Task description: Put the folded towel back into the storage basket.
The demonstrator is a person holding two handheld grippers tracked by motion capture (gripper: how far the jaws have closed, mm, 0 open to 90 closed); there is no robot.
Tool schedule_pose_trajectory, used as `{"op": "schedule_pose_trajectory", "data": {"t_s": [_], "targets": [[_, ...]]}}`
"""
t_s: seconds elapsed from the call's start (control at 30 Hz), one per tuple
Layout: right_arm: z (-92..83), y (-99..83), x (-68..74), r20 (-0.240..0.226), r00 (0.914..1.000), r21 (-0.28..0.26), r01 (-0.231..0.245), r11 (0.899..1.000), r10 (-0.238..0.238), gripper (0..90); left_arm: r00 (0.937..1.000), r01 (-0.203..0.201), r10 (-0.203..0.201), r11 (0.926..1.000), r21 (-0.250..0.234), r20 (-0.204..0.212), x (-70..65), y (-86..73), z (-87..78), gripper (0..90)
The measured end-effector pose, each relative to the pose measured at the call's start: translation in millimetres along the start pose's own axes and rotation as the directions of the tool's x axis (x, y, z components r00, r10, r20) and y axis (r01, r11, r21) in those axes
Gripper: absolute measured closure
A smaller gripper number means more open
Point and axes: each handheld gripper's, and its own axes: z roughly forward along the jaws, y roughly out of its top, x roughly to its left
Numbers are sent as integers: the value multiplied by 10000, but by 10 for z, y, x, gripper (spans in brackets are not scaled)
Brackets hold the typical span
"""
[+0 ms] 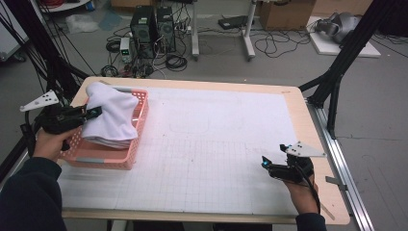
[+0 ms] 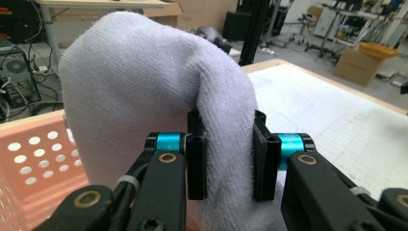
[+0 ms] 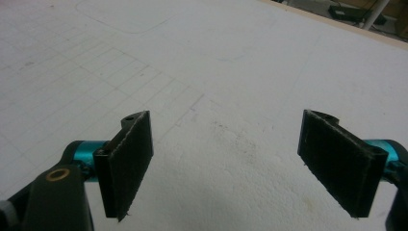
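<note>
Concrete floor (image 1: 288, 62) is stretching grey behind the table, and we are seeing computer towers (image 1: 153, 26), loose black cables and cardboard boxes scattered across it. We are looking down on a pale wooden table (image 1: 317, 144) covered by a white gridded mat (image 1: 211, 159), matte and faintly smudged. At its far left corner a pink plastic basket (image 1: 96, 156), rectangular with perforated walls, is sitting on the mat. We are holding a white terry towel (image 2: 144, 86), soft, looped and thick, draped in a hump over the basket. Our left gripper (image 2: 230, 159) is pinching a fold of it between its black pads. Our right gripper (image 3: 240, 163) is hanging wide open over the bare mat, gripping nothing.
</note>
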Motion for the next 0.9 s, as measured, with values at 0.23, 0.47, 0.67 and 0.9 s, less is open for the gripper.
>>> {"op": "schedule_pose_trajectory", "data": {"t_s": [0.23, 0.47, 0.67, 0.9], "targets": [[6, -2, 1, 8, 10000, 12, 16, 10000, -16, 186, 10000, 71, -71, 9999, -132, -15, 46, -45, -91, 726], [8, -2, 2, 2, 10000, 14, 31, 10000, -31, 186, 9999, -131, 129, 9997, 186, 71, 67, -99, -89, 727], [6, -6, -1, -16, 10000, 27, 25, 10000, -25, 185, 9992, -264, 288, 9961, 841, -279, 74, -138, -15, 726], [13, -1, 11, -32, 10000, 46, 71, 10000, -70, 186, 9997, -137, 162, 9910, 1328, -174, 56, -169, 133, 715]]}}
